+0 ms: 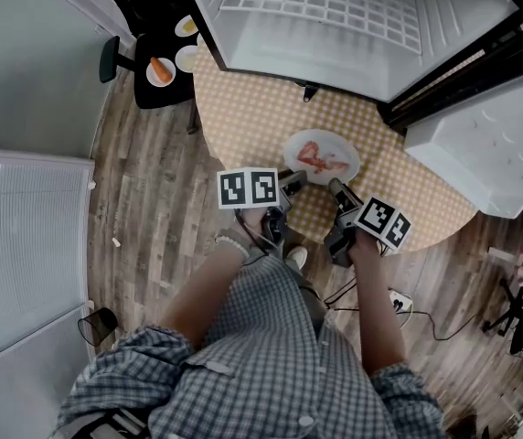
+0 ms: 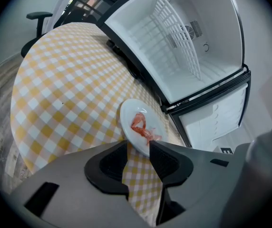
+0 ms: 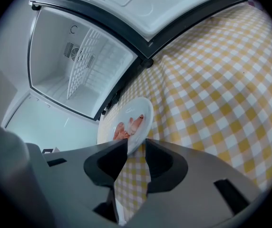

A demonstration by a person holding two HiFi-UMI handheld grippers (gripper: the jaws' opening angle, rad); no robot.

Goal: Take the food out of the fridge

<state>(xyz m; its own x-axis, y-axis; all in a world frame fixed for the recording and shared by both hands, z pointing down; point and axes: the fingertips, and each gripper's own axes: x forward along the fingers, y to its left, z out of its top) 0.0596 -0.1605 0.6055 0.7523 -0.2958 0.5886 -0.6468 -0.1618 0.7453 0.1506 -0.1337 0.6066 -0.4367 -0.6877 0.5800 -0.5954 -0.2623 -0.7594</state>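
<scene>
A white plate (image 1: 321,144) with pink shrimp (image 1: 320,158) rests on the round table with a yellow check cloth (image 1: 252,108), in front of the open fridge (image 1: 353,16). My left gripper (image 1: 293,179) is at the plate's near left rim with its jaws open. In the left gripper view the plate (image 2: 132,113) lies just past the tips of that gripper (image 2: 138,148), and only cloth shows in the gap. My right gripper (image 1: 335,188) is at the near right rim. Its jaws (image 3: 136,146) stand apart, with the plate's edge (image 3: 140,109) at their tips.
The fridge compartment (image 2: 183,42) holds only a wire shelf; its white door (image 1: 490,144) stands open at the right. A small black table (image 1: 165,94) at the back left carries plates of food (image 1: 160,69). A chair (image 1: 108,59) is beside it. Cables (image 1: 399,300) lie on the floor.
</scene>
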